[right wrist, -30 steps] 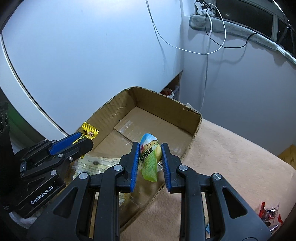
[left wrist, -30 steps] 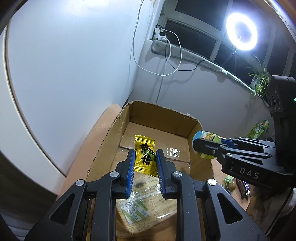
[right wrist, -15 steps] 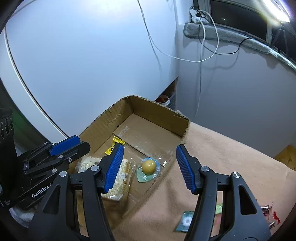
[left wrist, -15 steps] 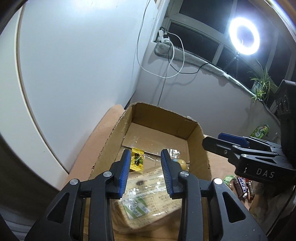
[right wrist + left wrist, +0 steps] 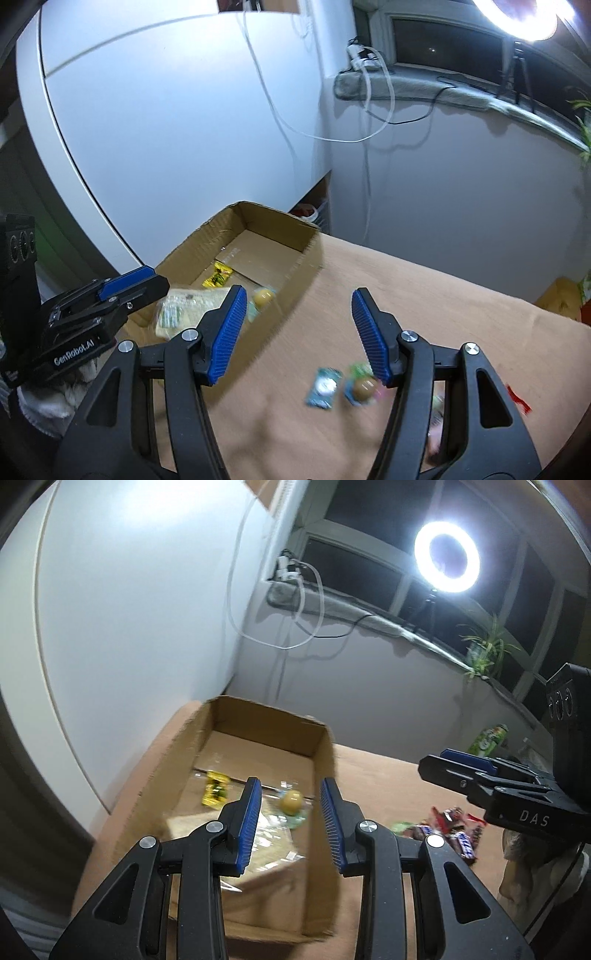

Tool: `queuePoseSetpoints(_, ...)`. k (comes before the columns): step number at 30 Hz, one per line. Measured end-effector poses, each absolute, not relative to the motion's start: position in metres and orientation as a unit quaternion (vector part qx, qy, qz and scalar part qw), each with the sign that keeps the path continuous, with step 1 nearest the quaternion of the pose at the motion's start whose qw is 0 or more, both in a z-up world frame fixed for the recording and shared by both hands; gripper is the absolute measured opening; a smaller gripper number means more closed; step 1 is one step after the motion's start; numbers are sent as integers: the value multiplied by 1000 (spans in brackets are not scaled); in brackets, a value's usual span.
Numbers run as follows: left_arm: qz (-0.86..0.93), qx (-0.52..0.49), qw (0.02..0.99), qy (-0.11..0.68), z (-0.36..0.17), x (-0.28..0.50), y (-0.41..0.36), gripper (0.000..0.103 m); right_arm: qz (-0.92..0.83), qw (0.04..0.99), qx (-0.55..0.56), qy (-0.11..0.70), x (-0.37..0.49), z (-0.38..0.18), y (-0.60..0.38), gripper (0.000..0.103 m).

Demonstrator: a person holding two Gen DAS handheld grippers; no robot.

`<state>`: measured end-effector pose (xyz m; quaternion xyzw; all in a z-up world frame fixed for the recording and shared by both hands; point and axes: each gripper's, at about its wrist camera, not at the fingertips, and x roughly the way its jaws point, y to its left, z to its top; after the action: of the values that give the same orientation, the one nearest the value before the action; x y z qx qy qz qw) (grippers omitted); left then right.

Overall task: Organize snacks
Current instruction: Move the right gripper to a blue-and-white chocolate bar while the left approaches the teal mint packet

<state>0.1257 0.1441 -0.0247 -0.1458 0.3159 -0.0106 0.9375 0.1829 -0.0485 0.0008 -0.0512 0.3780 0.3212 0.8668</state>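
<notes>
Left hand-held gripper (image 5: 290, 801) and right hand-held gripper (image 5: 297, 325) both parted, empty, above cardboard box (image 5: 177, 753) holding yellow candy (image 5: 216, 793), loose snacks (image 5: 323, 387) on bench (image 5: 424, 302) right.

Right gripper (image 5: 297, 334) open, empty; cardboard box (image 5: 295, 273) holds snacks

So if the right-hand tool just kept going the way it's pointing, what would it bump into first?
Most likely the bare tan table cover, just right of the cardboard box. The right gripper has empty, open jaws and aims downward past the box's near corner. Depth is hard to judge, so it could clip that box wall.
</notes>
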Motion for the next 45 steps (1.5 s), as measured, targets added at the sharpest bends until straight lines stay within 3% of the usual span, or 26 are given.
queuePoseSetpoints(11,-70,-142,934,322,-28,116,85,32,260,890,-20,373,157,4,-168,62)
queuePoseSetpoints(20,-104,-143,919,353,-56,120,41,32,213,888,-10,406,151,-26,-237,62)
queuePoseSetpoints(26,-111,-138,908,380,-79,125,24,32,228,870,-13,438,158,-55,-234,62)
queuePoseSetpoints(30,-108,-134,904,392,-90,131,20,32,231,861,-25,452,160,-72,-222,54)
queuePoseSetpoints(45,-67,-74,898,429,-125,169,7,32,215,851,-45,477,191,-105,-200,53)
